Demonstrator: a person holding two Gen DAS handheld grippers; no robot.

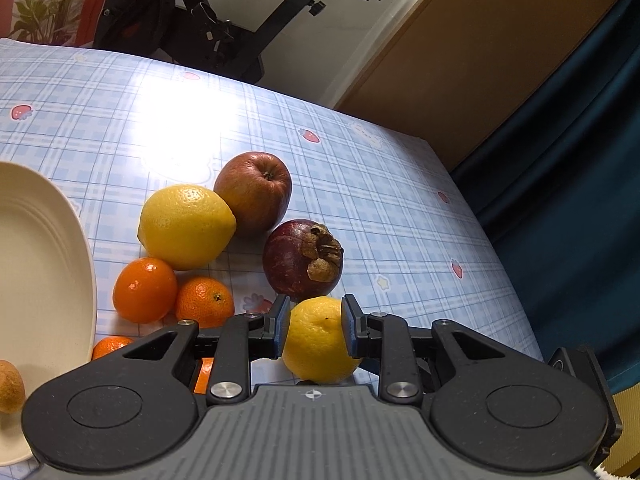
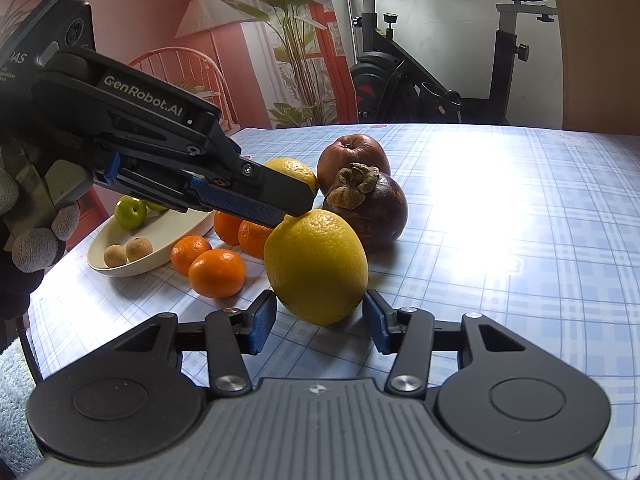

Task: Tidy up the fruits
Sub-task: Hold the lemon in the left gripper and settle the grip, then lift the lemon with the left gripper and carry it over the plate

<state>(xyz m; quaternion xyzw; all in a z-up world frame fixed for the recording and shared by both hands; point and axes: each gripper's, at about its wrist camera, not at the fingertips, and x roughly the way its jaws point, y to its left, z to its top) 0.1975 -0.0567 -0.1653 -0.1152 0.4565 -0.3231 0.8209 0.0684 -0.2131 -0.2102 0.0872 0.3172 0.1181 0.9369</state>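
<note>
Yellow dimpled lemon [image 1: 320, 340] clenched in my left gripper [image 1: 316, 330] — right gripper [image 2: 320, 322] released (idle); next, lift twd cream oval dish [image 1: 60, 256].

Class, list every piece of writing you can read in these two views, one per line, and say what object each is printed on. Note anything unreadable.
"GenRobot.AI": white lettering on the side of the left tongs, seen in the right wrist view.
"…DAS": cut-off letters on the dark camera housing behind those tongs; the small lines under it are too blurred to read.
Left wrist view: no readable text; the tablecloth carries only strawberry pictures.
</note>
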